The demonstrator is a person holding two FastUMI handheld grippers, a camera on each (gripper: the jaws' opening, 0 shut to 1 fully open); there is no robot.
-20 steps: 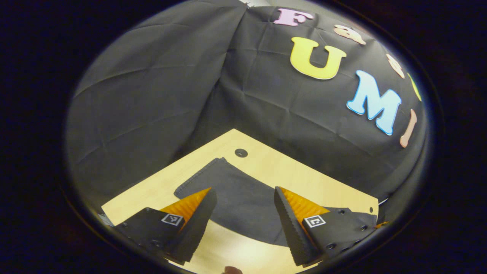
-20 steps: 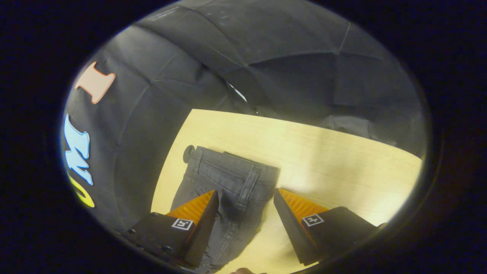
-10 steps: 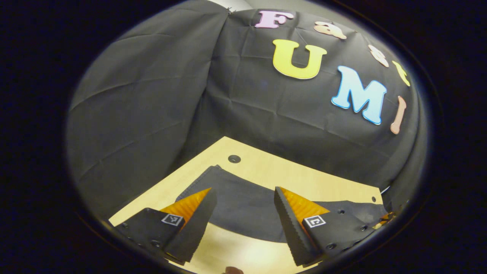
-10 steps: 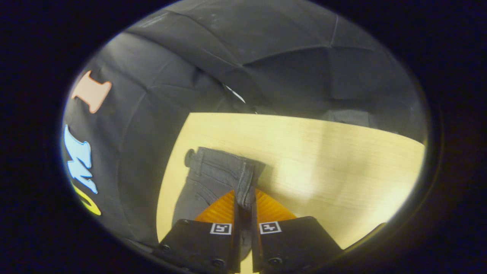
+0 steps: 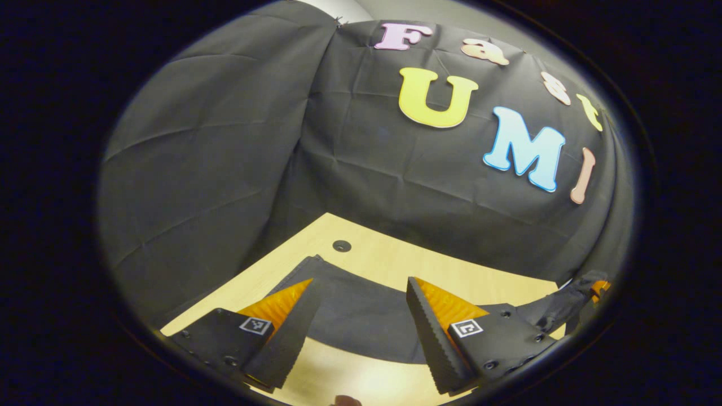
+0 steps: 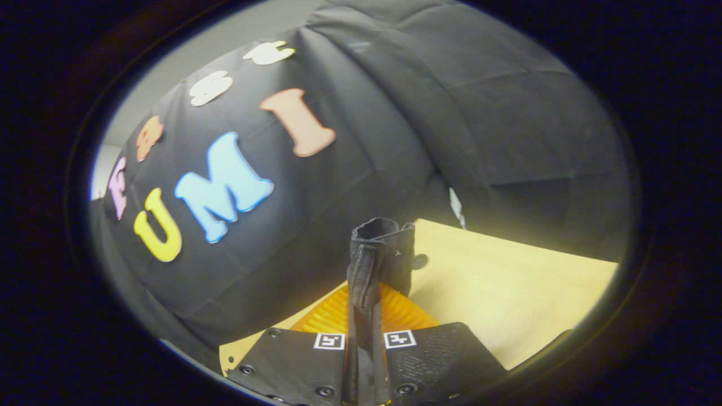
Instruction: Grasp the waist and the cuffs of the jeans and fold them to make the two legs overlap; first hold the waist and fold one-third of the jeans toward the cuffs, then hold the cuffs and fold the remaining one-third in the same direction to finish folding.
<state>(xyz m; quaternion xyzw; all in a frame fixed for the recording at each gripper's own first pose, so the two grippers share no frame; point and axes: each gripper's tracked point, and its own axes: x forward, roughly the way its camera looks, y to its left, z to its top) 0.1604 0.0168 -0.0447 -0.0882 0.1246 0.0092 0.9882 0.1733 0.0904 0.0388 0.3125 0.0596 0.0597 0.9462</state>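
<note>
The desk (image 5: 395,265) is carrying the jeans (image 5: 361,316), which are lying flat near its far corner, with the cuff end by the round hole (image 5: 341,246), while the waist (image 6: 378,248) is hanging lifted above the desk's far edge. The right gripper (image 6: 364,332) is pinching the waist, a thick bunched band between both fingers. The left gripper (image 5: 361,327) is hovering spread wide over the leg cloth, gripping nothing. I think the risk is that the one-sided pull is dragging the whole garment, or the heavy band is slipping out, leaving the legs skewed.
</note>
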